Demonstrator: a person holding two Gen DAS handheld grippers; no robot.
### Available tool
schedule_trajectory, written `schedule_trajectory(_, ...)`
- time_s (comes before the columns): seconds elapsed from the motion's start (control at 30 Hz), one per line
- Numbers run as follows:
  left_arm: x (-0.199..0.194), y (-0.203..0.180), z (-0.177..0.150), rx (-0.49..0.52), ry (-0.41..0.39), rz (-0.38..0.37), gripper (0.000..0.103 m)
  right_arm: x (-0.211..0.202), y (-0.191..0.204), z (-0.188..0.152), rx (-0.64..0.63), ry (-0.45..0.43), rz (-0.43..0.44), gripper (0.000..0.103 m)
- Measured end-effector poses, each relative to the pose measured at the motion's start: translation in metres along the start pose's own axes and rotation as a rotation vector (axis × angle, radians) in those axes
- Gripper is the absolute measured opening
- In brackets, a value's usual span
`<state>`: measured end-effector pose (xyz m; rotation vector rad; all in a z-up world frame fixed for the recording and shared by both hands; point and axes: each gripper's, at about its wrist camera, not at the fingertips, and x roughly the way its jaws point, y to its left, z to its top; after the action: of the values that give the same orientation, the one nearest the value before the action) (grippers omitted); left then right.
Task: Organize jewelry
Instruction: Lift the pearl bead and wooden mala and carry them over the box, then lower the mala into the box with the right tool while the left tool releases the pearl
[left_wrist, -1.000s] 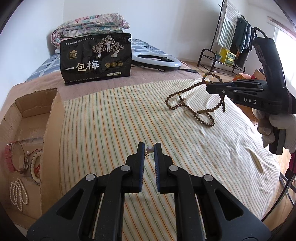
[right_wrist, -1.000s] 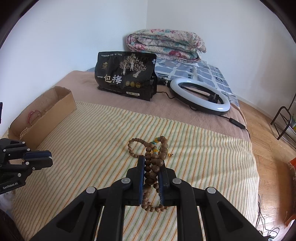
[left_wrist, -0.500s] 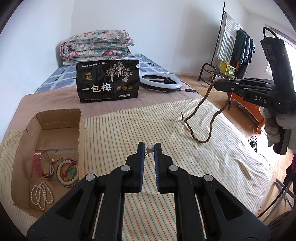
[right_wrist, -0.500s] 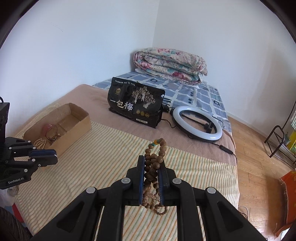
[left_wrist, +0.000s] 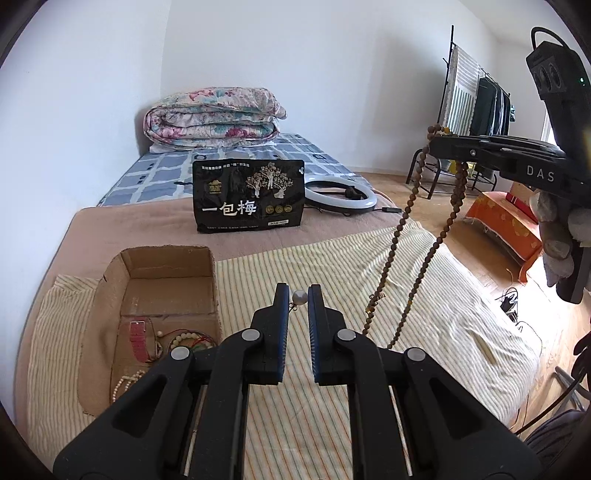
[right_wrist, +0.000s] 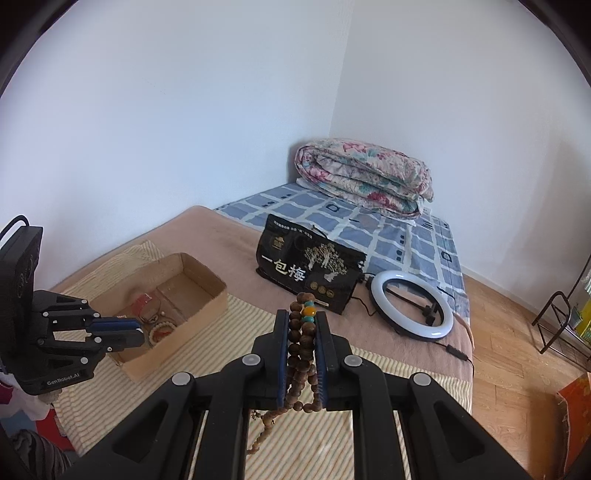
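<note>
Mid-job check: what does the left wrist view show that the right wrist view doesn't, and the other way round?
Only the left wrist view shows the pearl earring pinched in the left gripper, the full hanging loop of the bead necklace, and the clothes rack.

Only the right wrist view shows the necklace's orange and teal beads clamped in the right gripper's jaws.

Both show the cardboard box holding jewelry, the black bag, the ring light and the folded quilt.
</note>
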<state>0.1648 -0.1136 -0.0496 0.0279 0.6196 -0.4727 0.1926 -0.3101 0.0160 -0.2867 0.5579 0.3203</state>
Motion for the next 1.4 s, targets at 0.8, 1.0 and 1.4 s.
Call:
schedule_trajectory(0.8, -0.052, 0.111, -0.013, -0.088, -0.028, 0.165, 0.008, 0.021, 0.117, 0.105, -0.095, -0.135, 0.156, 0.011)
schedule_trajectory(1.0, -0.049, 0.129, -0.020, -0.108, -0.015, 0.182, 0.008, 0.048, 0.141, 0.117, -0.098, -0.135, 0.179, 0.011)
schedule_trajectory(1.4, -0.026, 0.140, -0.032, -0.115, 0.018, 0.186, 0.008, 0.131, 0.148, 0.114, -0.033, -0.062, 0.176, 0.011)
